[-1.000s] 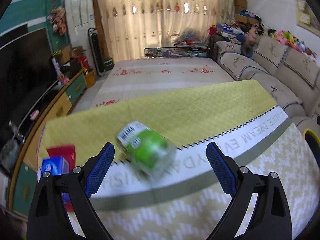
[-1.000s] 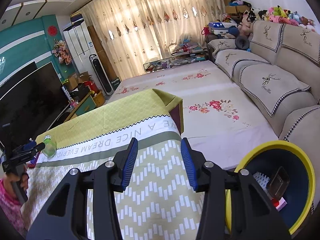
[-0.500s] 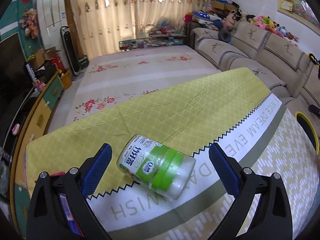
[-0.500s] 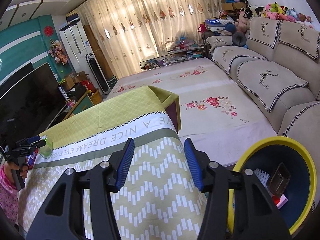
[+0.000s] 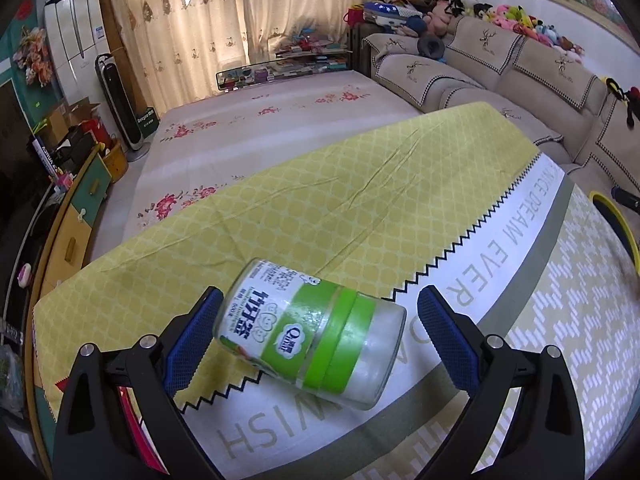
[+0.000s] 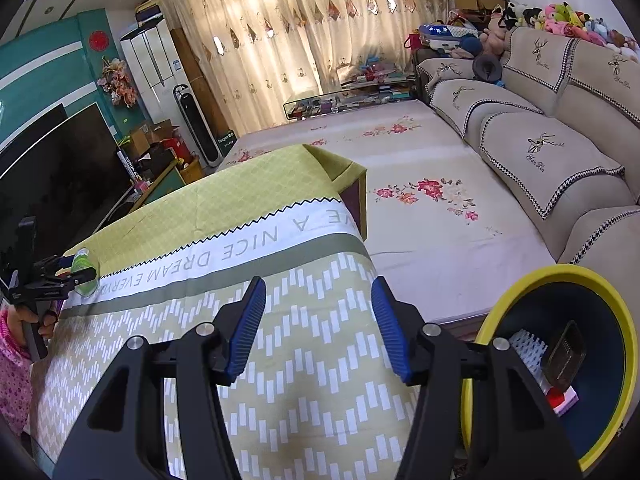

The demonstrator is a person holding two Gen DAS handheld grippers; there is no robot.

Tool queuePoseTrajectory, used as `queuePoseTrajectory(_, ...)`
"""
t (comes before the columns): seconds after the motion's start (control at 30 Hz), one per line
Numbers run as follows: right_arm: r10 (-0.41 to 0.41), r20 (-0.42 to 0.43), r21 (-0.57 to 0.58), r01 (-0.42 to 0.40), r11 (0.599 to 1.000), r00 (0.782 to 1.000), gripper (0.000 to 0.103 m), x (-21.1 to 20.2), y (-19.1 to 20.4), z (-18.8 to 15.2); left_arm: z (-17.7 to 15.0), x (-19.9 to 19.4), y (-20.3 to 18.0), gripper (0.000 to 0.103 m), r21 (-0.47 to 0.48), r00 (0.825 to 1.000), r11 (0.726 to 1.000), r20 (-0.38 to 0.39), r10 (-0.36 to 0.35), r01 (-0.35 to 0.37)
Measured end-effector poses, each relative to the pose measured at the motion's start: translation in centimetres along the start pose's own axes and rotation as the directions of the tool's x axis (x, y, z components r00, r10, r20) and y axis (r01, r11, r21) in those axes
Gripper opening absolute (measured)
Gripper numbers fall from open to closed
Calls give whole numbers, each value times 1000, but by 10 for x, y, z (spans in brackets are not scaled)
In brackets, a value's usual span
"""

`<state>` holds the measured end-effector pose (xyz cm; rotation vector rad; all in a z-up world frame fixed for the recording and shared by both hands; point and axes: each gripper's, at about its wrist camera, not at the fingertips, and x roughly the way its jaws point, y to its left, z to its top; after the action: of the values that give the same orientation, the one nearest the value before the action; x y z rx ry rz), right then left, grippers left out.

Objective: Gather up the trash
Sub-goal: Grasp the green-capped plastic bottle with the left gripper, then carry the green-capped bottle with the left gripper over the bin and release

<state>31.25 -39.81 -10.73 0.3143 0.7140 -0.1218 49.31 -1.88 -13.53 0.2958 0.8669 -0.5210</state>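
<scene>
One green-labelled jar [image 5: 308,334] lies on its side on the tabletop [image 5: 360,200], between the spread, closing jaws of the left tool [image 5: 320,332], neither pad pressing it. The right tool [image 6: 318,328] is empty, its jaws opening, beside one yellow-rimmed bin [image 6: 520,280].

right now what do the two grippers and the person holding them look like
Both the left gripper and the right gripper have matte black angular plastic frames with round silver screws at the joints. Their fingers carry blue pads with a fine ribbed or knurled texture. No cables show. In the right wrist view, the person wears a pink patterned sleeve.
</scene>
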Motion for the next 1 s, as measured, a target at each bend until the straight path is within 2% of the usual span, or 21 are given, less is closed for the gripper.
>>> queuePoseTrajectory(0.07, 4, -3, 1, -4, 1000, 1000, 53, 0, 0, -1, 2, 5, -2, 83, 10, 1000, 1000, -6, 24, -24)
queuePoseTrajectory(0.27, 25, 13, 7, -25, 1000, 1000, 53, -6, 0, 1, 0, 1, -22, 83, 30, 998, 998, 2, 62, -62)
queuePoseTrajectory(0.47, 32, 65, 18, -33, 999, 997, 53, -26, -6, 7, 4, -28, -85, 83, 86, 997, 994, 35, 64, -67)
queuePoseTrajectory(0.63, 3, 151, 11, -5, 1000, 989, 56, -75, -24, 9, 14, -50, -168, 83, 167, 998, 986, 60, 11, -21)
queuePoseTrajectory(0.77, -30, 156, 19, 28, 999, 987, 56, -110, -54, -3, 28, -55, -243, 83, 235, 995, 970, 64, -71, 54)
queuePoseTrajectory(0.87, -78, 155, 32, 74, 997, 985, 56, -133, -77, -18, 40, -52, -304, 83, 294, 987, 947, 59, -152, 128)
queuePoseTrajectory(1.0, -144, 156, 77, 134, 988, 977, 56, -162, -115, -36, 54, -43, -388, 83, 378, 967, 899, 35, -252, 221)
